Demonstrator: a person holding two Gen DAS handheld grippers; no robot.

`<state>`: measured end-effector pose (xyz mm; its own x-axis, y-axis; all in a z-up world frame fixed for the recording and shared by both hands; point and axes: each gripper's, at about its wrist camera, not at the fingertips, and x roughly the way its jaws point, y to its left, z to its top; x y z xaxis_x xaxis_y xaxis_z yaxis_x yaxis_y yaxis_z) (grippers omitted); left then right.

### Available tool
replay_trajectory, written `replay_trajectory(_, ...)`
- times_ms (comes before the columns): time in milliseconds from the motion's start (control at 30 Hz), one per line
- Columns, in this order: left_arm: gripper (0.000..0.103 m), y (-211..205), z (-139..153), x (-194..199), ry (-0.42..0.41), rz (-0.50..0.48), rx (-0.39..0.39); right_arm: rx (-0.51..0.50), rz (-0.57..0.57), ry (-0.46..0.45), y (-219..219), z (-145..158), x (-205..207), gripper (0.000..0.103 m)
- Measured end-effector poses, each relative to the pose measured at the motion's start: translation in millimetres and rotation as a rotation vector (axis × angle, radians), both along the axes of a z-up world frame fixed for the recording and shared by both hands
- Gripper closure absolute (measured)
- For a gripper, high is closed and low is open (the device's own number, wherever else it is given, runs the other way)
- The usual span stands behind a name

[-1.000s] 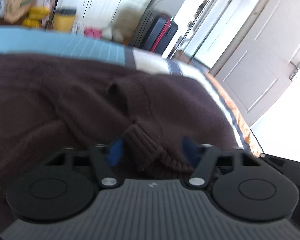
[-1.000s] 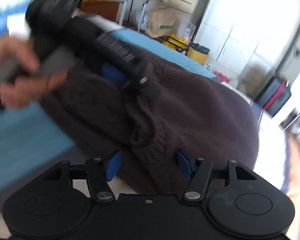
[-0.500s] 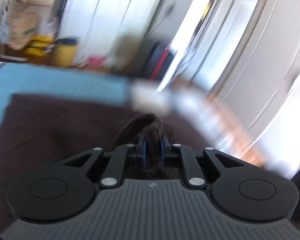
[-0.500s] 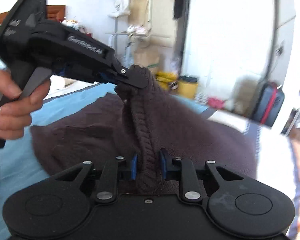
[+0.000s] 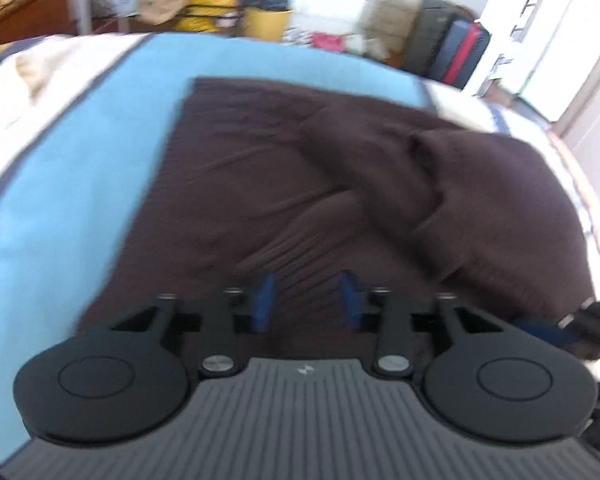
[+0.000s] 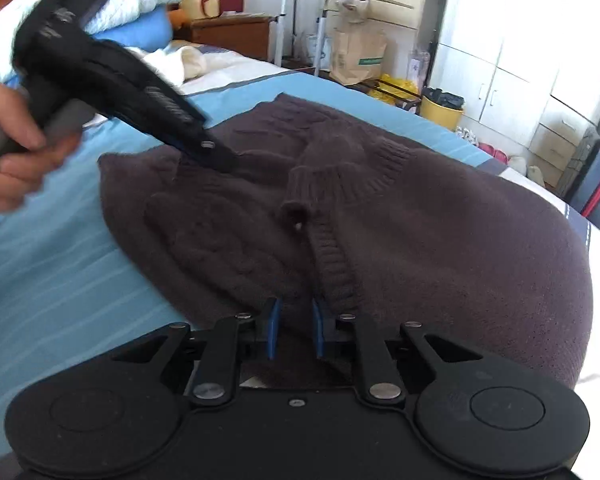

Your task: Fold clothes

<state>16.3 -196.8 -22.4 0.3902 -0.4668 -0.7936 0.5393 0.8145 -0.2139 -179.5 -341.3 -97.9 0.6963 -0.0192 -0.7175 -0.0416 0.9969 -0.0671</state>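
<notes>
A dark brown knitted sweater (image 5: pixel 380 184) lies spread on the light blue bed sheet (image 5: pixel 80 180). My left gripper (image 5: pixel 306 304) hovers over its near part; its jaws are opening and no cloth is pinched between the blue pads. In the right wrist view the sweater (image 6: pixel 440 248) shows a ribbed band (image 6: pixel 332 256) that runs down to my right gripper (image 6: pixel 296 330). Those jaws are closing, with a fold of the knit pressed between the pads. Further left, a hand (image 6: pixel 4 152) holds the left gripper (image 6: pixel 220 160), its tips low over the sweater's far part.
Beyond the bed stand a yellow bin (image 5: pixel 268 20), a paper bag (image 6: pixel 360 60), a dark suitcase with red trim (image 5: pixel 456 52) and white cupboards (image 6: pixel 512 72). Pillows (image 6: pixel 140 0) lie at the head of the bed. The bed's edge runs along the right.
Both grippers shut on the sweater's ribbed edge and raised it. Now the knit lies flat again, the left gripper has let go and swung away, and the right still pinches the cloth.
</notes>
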Motion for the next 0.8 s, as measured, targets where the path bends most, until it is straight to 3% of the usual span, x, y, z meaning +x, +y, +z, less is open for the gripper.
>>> replay_trajectory(100,0.047,52,3,8,0.042,0.114,-0.013,0.01,0.006,-0.021,8,8,-1,0.077)
replay_trajectory(167,0.036,85,-1,20,0.135,0.213,-0.093,0.042,-0.003,-0.041,11,15,4,0.075)
replay_trajectory(233,0.035,106,-9,33,0.217,0.31,-0.163,0.101,-0.025,-0.074,15,22,7,0.068)
replay_trajectory(267,0.035,111,-14,40,0.238,0.342,-0.173,0.125,-0.025,-0.098,20,23,10,0.063)
replay_trajectory(333,0.035,114,-21,43,0.252,0.386,-0.148,0.129,-0.019,-0.15,31,29,11,0.044)
replay_trajectory(433,0.032,115,-34,45,0.262,0.453,-0.098,0.132,-0.044,-0.173,39,34,14,0.043)
replay_trajectory(533,0.027,114,-56,54,0.351,0.485,-0.135,0.183,-0.077,-0.174,35,36,12,0.043)
replay_trajectory(567,0.029,114,-60,54,0.368,0.473,-0.174,0.178,-0.09,-0.166,34,34,12,0.043)
replay_trajectory(600,0.037,111,-60,55,0.37,0.41,-0.213,0.171,-0.104,-0.158,33,33,11,0.043)
replay_trajectory(633,0.074,108,-58,54,0.382,0.357,-0.245,0.163,-0.118,-0.149,32,31,10,0.043)
replay_trajectory(667,0.09,104,-55,52,0.378,0.332,-0.268,0.165,-0.128,-0.138,32,29,11,0.043)
replay_trajectory(800,0.092,95,-39,42,0.298,0.276,-0.32,0.153,-0.128,-0.111,35,26,9,0.043)
